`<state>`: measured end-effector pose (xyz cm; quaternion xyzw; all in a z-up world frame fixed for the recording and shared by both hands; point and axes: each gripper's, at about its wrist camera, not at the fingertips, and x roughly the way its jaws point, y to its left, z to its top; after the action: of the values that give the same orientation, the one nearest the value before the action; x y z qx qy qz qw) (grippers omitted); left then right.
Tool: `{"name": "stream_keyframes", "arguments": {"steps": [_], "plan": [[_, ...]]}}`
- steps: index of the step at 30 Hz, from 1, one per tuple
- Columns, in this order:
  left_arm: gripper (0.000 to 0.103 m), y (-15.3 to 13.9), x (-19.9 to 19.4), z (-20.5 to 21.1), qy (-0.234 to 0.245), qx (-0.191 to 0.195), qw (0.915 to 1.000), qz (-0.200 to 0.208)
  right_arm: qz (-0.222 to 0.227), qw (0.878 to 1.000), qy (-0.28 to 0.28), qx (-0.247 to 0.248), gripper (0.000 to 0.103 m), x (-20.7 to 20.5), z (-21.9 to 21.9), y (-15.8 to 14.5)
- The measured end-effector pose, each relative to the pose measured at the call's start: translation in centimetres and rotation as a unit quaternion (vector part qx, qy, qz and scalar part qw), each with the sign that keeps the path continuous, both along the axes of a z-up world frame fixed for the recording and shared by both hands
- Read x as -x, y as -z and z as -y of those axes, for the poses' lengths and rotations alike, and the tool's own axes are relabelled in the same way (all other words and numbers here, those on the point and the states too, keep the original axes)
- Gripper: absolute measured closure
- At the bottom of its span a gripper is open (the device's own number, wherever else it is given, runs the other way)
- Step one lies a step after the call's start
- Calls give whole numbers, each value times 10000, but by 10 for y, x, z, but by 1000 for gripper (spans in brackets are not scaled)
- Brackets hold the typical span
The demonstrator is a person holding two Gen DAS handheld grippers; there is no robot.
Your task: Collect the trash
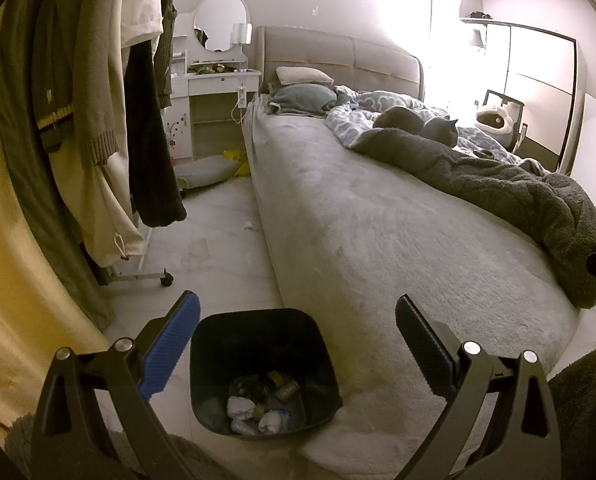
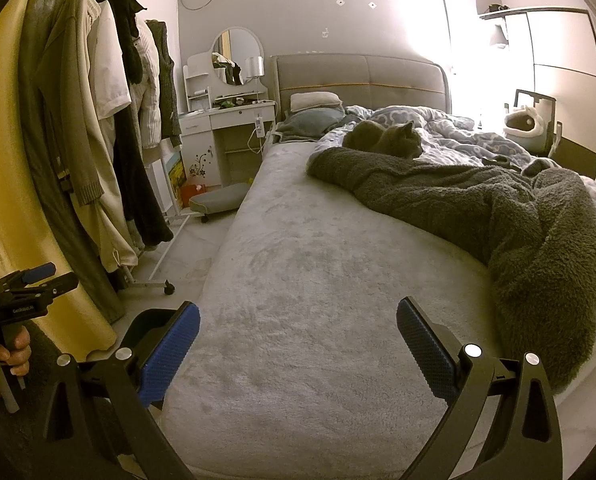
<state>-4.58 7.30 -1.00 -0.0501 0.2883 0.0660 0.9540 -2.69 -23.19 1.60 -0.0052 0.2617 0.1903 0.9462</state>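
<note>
A black trash bin stands on the floor against the foot corner of the bed, holding crumpled white paper, a can and other scraps. My left gripper hovers just above the bin, open and empty. A small white scrap lies on the floor beside the bed, farther in. My right gripper hangs open and empty over the grey bed sheet. In the right wrist view the bin's rim peeks out behind the left finger, and a hand holds the left gripper at the far left.
A wheeled clothes rack hung with coats lines the left side of the narrow floor strip. A grey cat lies on the bed by a dark fleece blanket. At the back stand a white vanity and a floor cushion.
</note>
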Motion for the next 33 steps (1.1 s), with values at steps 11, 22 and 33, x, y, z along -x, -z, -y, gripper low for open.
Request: {"name": "stream_keyframes", "arguments": {"steps": [11,22,33], "plan": [[3,1,1,0,-18,5,10000,1,0,10000,-1,0,3,0,0,0],[3,0,2,0,-22,-7,10000,-2,1,10000,-3,2,3,0,0,0],[3,0,0,-3,-29,19,10000,-42,-1,10000,-2,-1,3,0,0,-1]]}}
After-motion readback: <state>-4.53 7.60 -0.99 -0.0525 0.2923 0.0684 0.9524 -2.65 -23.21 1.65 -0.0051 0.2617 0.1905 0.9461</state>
